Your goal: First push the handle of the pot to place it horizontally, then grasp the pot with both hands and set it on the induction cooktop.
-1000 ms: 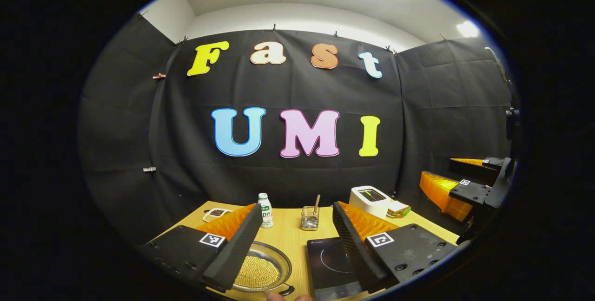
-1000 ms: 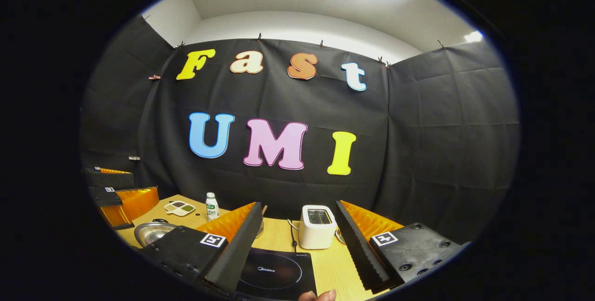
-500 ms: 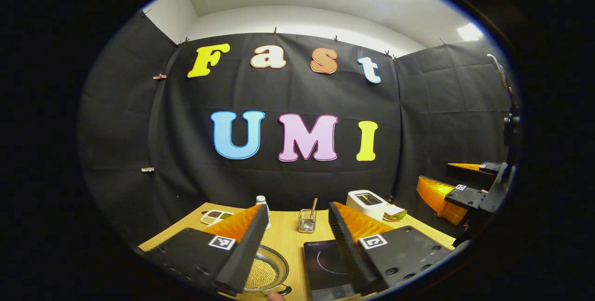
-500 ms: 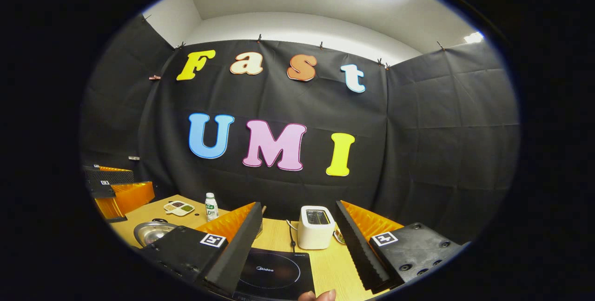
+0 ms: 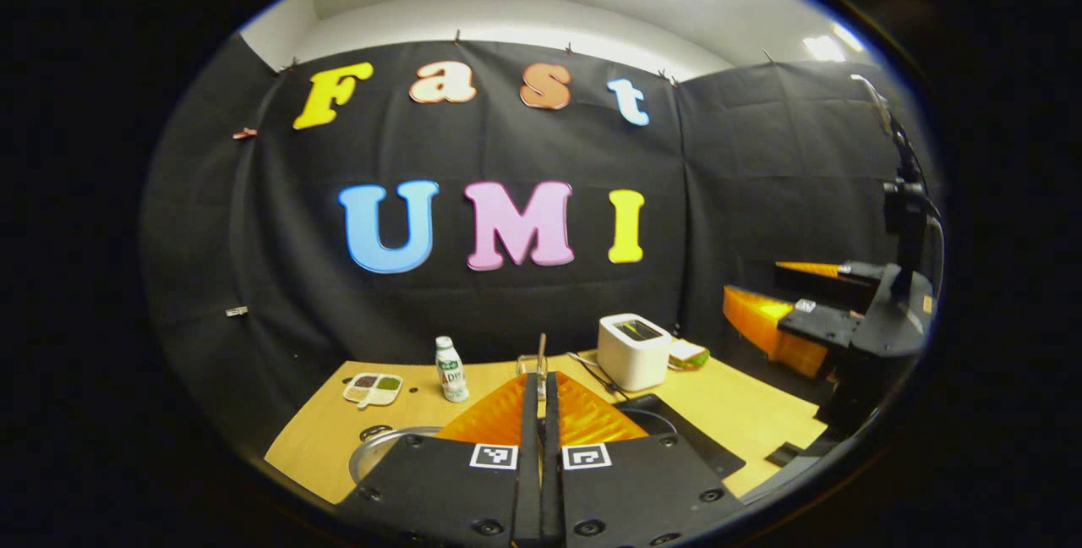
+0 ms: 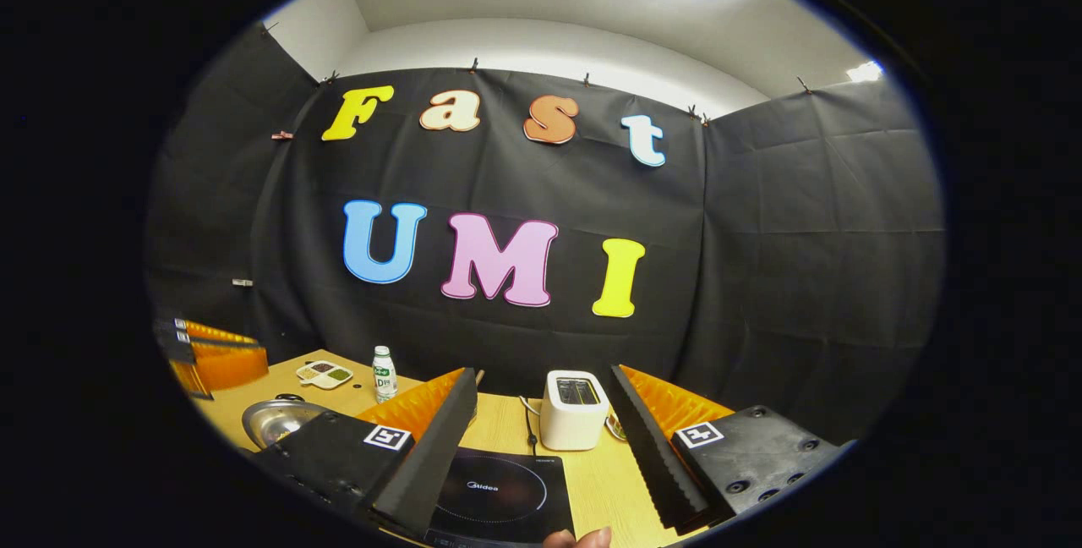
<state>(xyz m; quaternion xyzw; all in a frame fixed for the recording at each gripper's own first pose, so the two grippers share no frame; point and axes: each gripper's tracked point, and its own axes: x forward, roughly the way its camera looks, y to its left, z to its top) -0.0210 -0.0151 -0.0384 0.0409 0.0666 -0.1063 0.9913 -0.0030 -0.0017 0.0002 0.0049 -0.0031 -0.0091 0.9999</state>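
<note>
The steel pot [image 6: 275,419] sits on the wooden table [image 6: 592,480], left of the black induction cooktop [image 6: 499,493]. A small dark handle [image 6: 290,399] shows at its far rim. My right gripper [image 6: 543,375] hangs open over the cooktop's near side, holding nothing. In the left gripper view, my left gripper [image 5: 541,377] is shut with its fingers pressed together and nothing between them. It covers most of the pot [image 5: 372,457], and a corner of the cooktop [image 5: 689,440] shows to its right. The right gripper [image 5: 803,320] hovers at that view's far right.
A white toaster [image 6: 575,411] stands behind the cooktop, with a sandwich [image 5: 686,352] beside it. A small bottle [image 6: 385,372], a divided dish [image 6: 324,374] and a glass cup with a stick [image 5: 539,358] stand along the back. A fingertip [image 6: 579,538] shows at the bottom edge.
My left gripper has gone from open to shut and has pulled back, so it now covers most of the pot. The right gripper has barely moved.
</note>
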